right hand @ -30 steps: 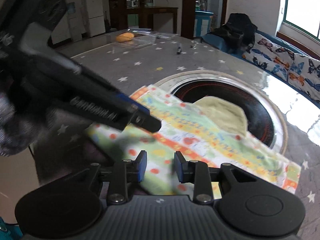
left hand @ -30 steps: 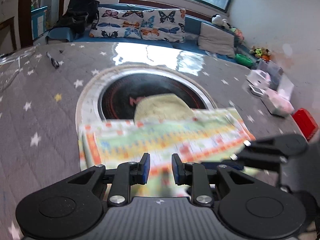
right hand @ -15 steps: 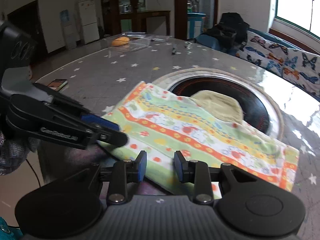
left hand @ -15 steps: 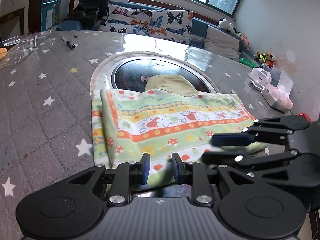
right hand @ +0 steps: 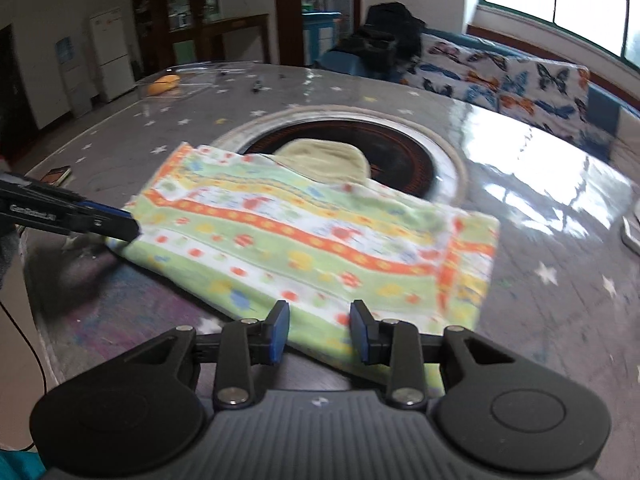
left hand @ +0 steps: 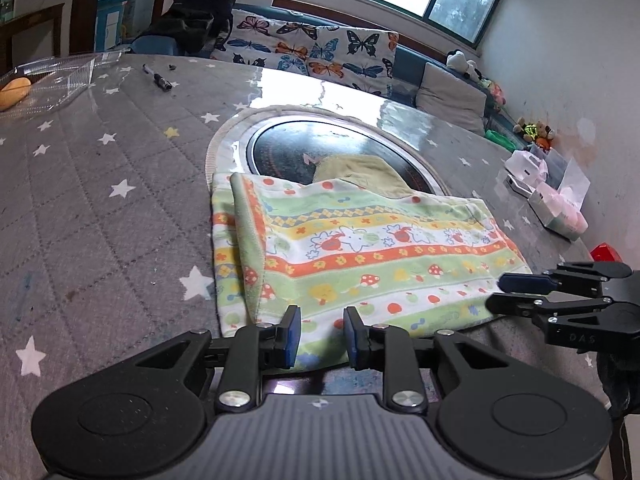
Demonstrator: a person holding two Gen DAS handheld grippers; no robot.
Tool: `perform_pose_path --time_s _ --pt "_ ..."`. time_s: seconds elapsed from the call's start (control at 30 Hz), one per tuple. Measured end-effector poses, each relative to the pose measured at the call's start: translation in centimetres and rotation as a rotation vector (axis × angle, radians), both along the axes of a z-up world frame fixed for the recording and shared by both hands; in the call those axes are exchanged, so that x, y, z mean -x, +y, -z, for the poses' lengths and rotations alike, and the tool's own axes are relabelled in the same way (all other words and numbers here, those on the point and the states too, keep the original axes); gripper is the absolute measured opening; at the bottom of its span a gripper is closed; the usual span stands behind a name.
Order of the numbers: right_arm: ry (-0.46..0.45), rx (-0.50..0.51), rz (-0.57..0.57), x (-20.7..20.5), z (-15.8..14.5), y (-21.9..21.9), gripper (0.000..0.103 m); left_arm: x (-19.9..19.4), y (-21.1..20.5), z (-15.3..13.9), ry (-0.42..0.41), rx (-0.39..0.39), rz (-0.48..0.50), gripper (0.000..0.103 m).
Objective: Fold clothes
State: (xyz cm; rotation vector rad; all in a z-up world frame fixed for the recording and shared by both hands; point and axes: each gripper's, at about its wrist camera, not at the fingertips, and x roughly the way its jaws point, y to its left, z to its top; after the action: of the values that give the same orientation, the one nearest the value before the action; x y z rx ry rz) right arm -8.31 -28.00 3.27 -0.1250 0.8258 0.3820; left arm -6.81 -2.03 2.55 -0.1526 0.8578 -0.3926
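Note:
A folded striped cloth with green, orange and white bands [left hand: 360, 256] lies flat on the grey star-patterned table [left hand: 100, 200], partly over a round black hotplate [left hand: 300, 148]. A plain yellow-green cloth [left hand: 360, 168] sticks out from under its far edge. My left gripper [left hand: 320, 338] is open and empty at the cloth's near edge. My right gripper [right hand: 320, 334] is open and empty at the cloth's near edge in its own view [right hand: 320, 236]. The right gripper also shows at the right of the left wrist view [left hand: 560, 292], beside the cloth's corner.
A clear plastic tray with an orange item [left hand: 44, 80] and a dark pen [left hand: 158, 77] lie at the far left. White and pink boxes [left hand: 548, 196] sit at the far right. A sofa with butterfly cushions [left hand: 320, 52] is behind the table. A small book [right hand: 56, 174] lies near the table's left edge.
Both grippers have pulled back toward the near edge of the cloth and apart from each other. The cloth has settled flat on the table. Both jaws have opened a little wider.

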Motion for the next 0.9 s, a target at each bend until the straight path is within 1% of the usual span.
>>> perform_pose_path --time_s 0.07,0.23,0.33,0.43,0.5,0.57,0.7,0.8,0.9 --pt "0.007 0.0 0.019 0.1 0.1 -0.8 0.035 0.0 0.3 -0.1 0.0 -0.008 -0.013 0.026" --pt "-0.008 0.012 0.024 0.2 -0.6 -1.3 0.035 -0.5 1.1 -0.1 0.014 -0.018 -0.031 0.026" --pt "-0.032 0.003 0.032 -0.5 -1.1 -1.4 0.035 -0.9 0.8 -0.4 0.008 -0.041 -0.025 0.027" --pt "-0.012 0.007 0.046 -1.5 -0.5 -1.7 0.035 -1.4 0.3 -0.9 -0.015 -0.063 -0.019 0.028" --pt "0.001 0.003 0.054 -1.9 -0.2 -2.0 0.035 -2.1 0.5 -1.1 -0.018 -0.069 -0.027 0.029" --pt "-0.008 0.004 0.05 -2.2 -0.5 -1.9 0.035 -2.9 0.6 -1.2 -0.02 -0.074 -0.035 0.029" --pt "-0.028 0.008 0.054 -4.2 -0.8 -1.7 0.035 -4.8 0.6 -1.2 -0.019 -0.078 -0.046 0.029" --pt "-0.008 0.019 0.08 -5.7 0.1 -2.1 0.035 -6.0 0.8 -0.6 -0.003 -0.094 -0.053 0.029" --pt "-0.001 0.009 0.097 -6.2 0.3 -2.7 0.035 -6.9 1.3 0.1 0.022 -0.105 -0.062 0.029"
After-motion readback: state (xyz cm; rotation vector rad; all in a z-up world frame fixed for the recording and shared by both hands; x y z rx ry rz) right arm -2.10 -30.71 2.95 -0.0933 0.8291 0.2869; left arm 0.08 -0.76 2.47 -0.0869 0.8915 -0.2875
